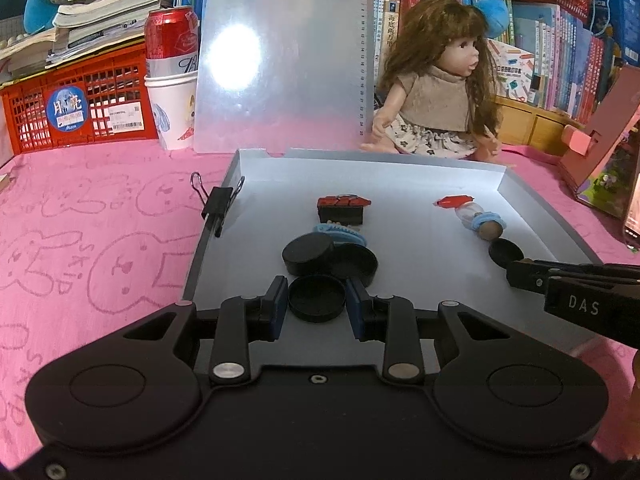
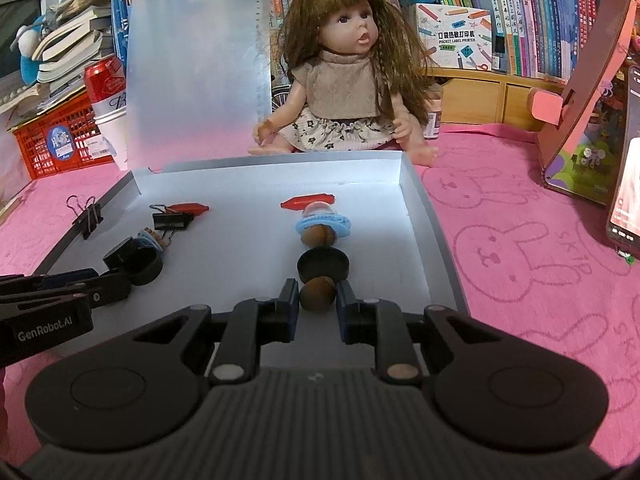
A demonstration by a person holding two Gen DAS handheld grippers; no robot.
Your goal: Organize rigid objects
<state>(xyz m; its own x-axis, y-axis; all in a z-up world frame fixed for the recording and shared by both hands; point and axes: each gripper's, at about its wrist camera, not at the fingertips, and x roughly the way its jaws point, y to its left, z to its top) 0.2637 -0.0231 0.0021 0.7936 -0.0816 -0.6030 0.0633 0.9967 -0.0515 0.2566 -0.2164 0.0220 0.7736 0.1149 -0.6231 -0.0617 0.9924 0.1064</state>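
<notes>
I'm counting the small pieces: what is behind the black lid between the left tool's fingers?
Directly behind the black lid sit two more black lids, overlapping. A blue ring piece pokes out beyond them; its lower part is covered.

Phone (image 2: 626, 184) cropped at right edge

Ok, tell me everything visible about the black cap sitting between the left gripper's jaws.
The black cap is a small round, shallow lid, plastic-looking and matte, lying open side up on the grey tray near its front edge. It sits between the left gripper jaws, which flank it with slight gaps showing. Beyond it lie two more black caps, apparently not touching it.
</notes>
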